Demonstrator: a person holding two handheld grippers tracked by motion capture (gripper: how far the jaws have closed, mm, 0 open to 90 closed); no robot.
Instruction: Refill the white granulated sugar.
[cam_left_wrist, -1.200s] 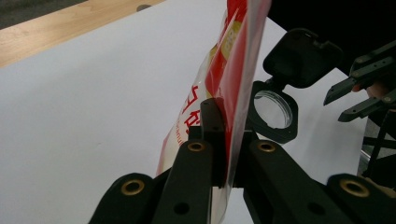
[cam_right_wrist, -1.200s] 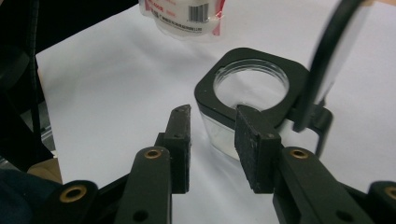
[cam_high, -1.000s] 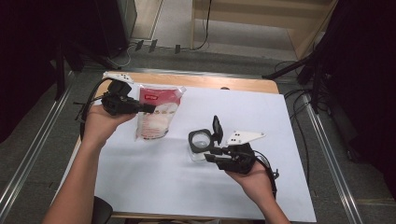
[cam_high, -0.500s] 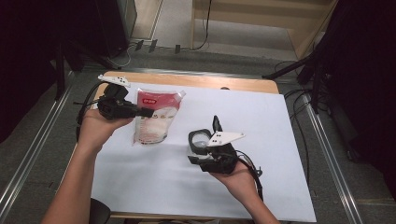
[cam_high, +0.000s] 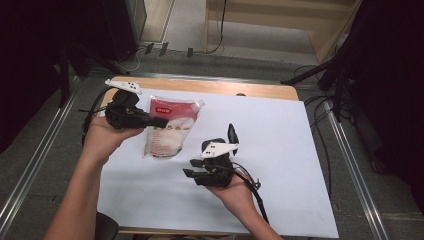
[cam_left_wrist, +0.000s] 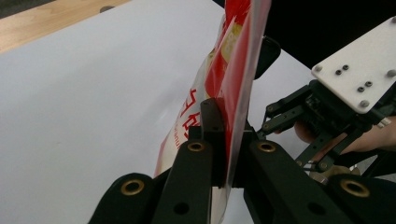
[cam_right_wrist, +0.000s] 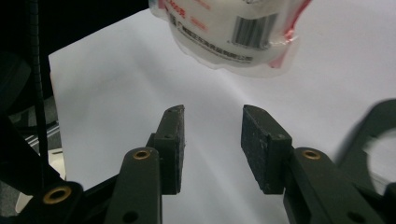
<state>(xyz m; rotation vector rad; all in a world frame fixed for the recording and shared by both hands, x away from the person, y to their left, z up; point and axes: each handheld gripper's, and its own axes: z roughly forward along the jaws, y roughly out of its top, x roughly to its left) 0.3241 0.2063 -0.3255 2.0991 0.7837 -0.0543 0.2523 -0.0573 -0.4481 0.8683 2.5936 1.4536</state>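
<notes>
red and clear plastic pouch (cam_high: 170, 131) with white filling sits toward the left of the white sheet (cam_high: 280, 130) on the table (cam_high: 250, 90), held up off the sheet by its left edge. left claw (cam_high: 161, 121) is clamped on that edge; in the left gripper view the pads pinch the pouch (cam_left_wrist: 233, 79) film tight. right claw (cam_high: 192, 175) is near the middle of the sheet, near side of the pouch, jaws apart with nothing between them and just been opening; in the right gripper view the pouch (cam_right_wrist: 229, 28) bottom with barcode hangs just beyond the pads (cam_right_wrist: 170, 140). round black-rimmed object (cam_high: 212, 146) lies just beside the right claw, far side.
</notes>
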